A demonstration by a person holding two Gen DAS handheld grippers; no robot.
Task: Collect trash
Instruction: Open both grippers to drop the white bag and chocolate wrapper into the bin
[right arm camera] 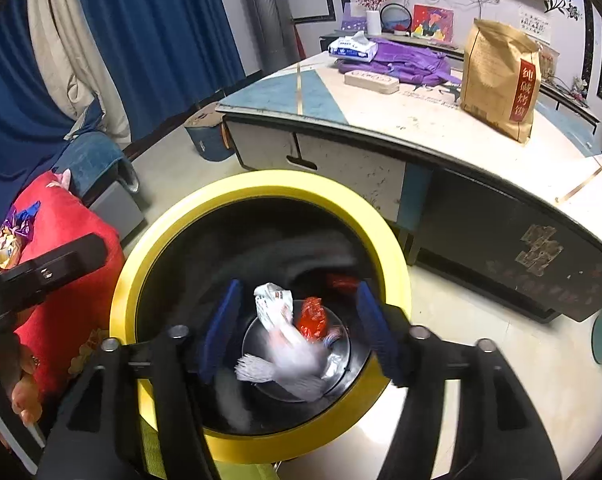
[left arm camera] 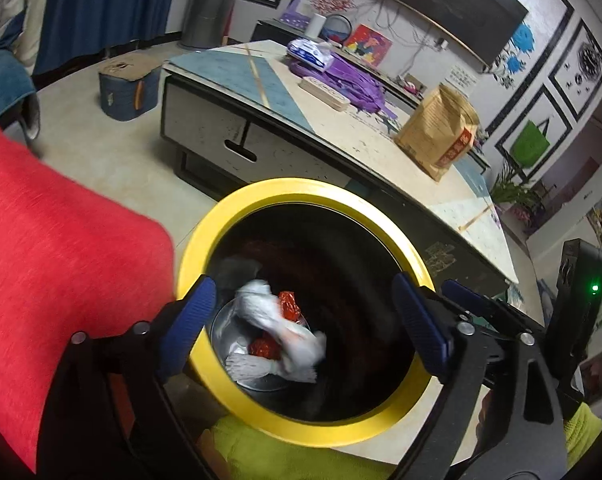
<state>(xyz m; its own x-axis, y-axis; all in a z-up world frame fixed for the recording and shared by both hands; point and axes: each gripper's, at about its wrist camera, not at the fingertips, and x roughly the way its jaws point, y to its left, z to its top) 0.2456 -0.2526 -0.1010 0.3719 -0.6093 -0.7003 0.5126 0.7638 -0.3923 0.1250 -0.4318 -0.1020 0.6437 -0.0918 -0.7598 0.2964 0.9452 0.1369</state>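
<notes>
A black bin with a yellow rim [left arm camera: 237,216] stands on the floor right below both grippers. At its bottom lie a white crumpled wrapper [left arm camera: 279,326], blurred, and a red wrapper [left arm camera: 289,306]. My left gripper [left arm camera: 305,308] hangs over the bin mouth, jaws wide open and empty. In the right wrist view the same yellow rim [right arm camera: 261,184] encircles the white wrapper [right arm camera: 289,344] and the red wrapper [right arm camera: 313,318]. My right gripper [right arm camera: 299,308] is also open above the bin, with nothing between its blue pads [right arm camera: 225,320].
A low table [right arm camera: 401,120] behind the bin carries a brown paper bag [right arm camera: 497,76], purple cloth [right arm camera: 409,60] and a tissue pack [right arm camera: 351,46]. A red cushion [left arm camera: 61,260] lies to the left, with several candy wrappers [right arm camera: 11,236] on it. A blue box [left arm camera: 127,88] stands on the floor.
</notes>
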